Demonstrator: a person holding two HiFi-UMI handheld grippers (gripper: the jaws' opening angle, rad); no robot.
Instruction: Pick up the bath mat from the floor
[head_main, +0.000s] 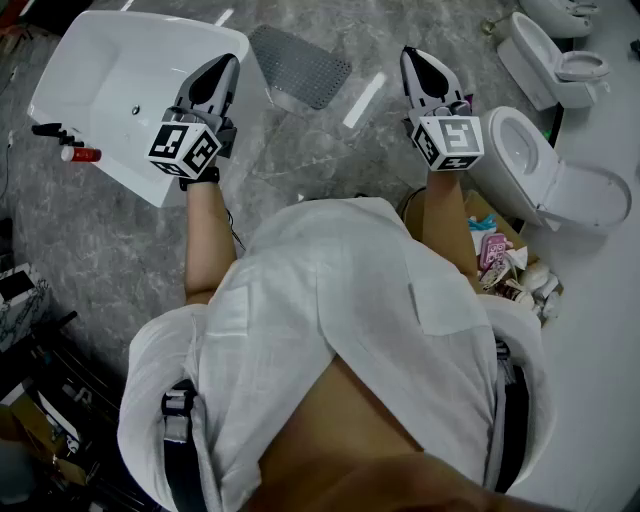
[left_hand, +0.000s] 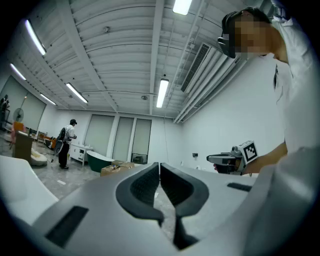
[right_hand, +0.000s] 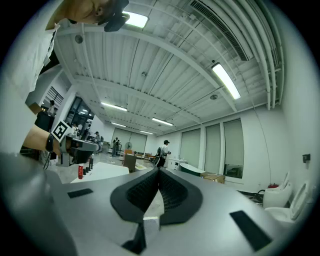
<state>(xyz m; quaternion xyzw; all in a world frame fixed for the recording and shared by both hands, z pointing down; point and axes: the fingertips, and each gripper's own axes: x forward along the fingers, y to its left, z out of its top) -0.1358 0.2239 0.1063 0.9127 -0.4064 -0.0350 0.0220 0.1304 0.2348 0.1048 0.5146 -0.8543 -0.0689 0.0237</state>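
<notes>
We are holding two grippers out level in front of us, the left gripper (head_main: 227, 64) over the rim of the one white bathtub (head_main: 110, 70), the right gripper (head_main: 413, 56) over the grey floor (head_main: 120, 240). Both are showing their jaws pressed together with nothing between them. The one grey bath mat (head_main: 300, 66) is lying flat on the floor just beside the bathtub, ahead of and between the two grippers, touched by neither. Two whole toilets (head_main: 545, 170) (head_main: 548, 62) are standing at our right.

Grey, perhaps marble floor (head_main: 100, 250); white bathtub (head_main: 110, 60)
</notes>
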